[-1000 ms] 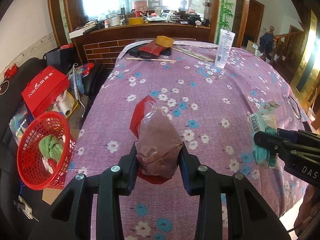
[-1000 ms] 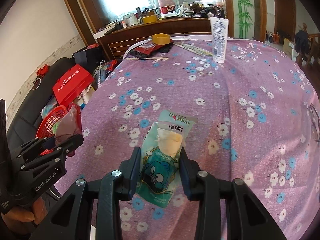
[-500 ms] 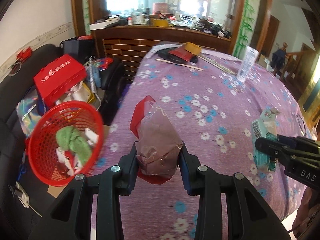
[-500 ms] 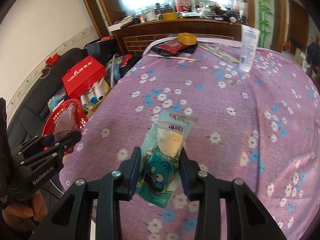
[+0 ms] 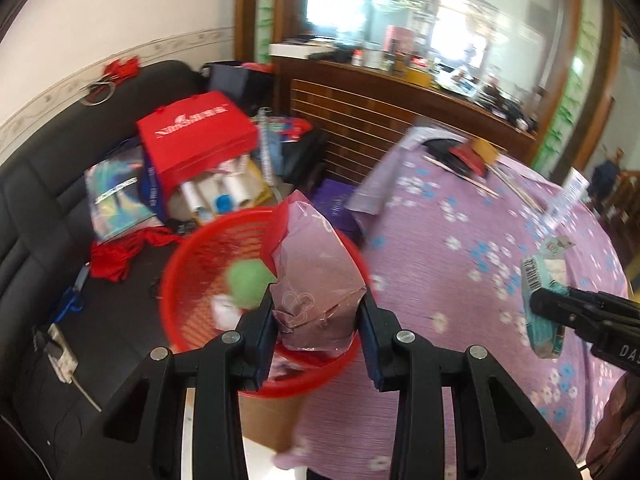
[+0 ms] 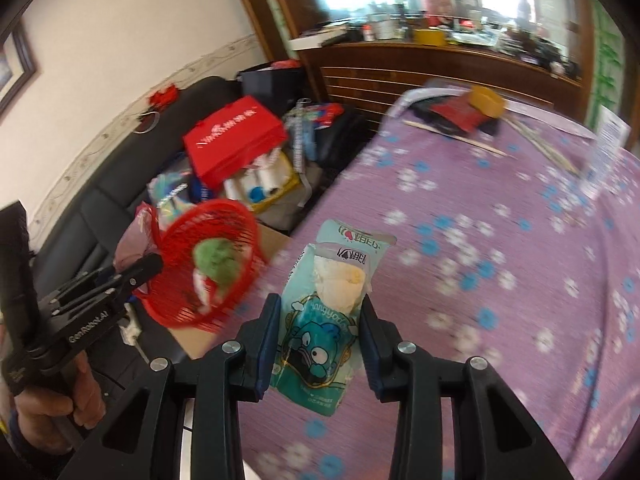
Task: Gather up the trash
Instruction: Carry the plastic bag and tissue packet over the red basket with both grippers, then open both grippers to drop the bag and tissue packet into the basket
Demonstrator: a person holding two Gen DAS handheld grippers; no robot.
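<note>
Both grippers swung from tablecloth toward basket, tilted downward

Table w/ purple floral cloth, far end: chopsticks, yellow container, white tube

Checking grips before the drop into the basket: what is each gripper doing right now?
Left gripper: closed on a crumpled pinkish-brown plastic bag.
Right gripper: closed on a teal cartoon-printed snack wrapper.
</note>
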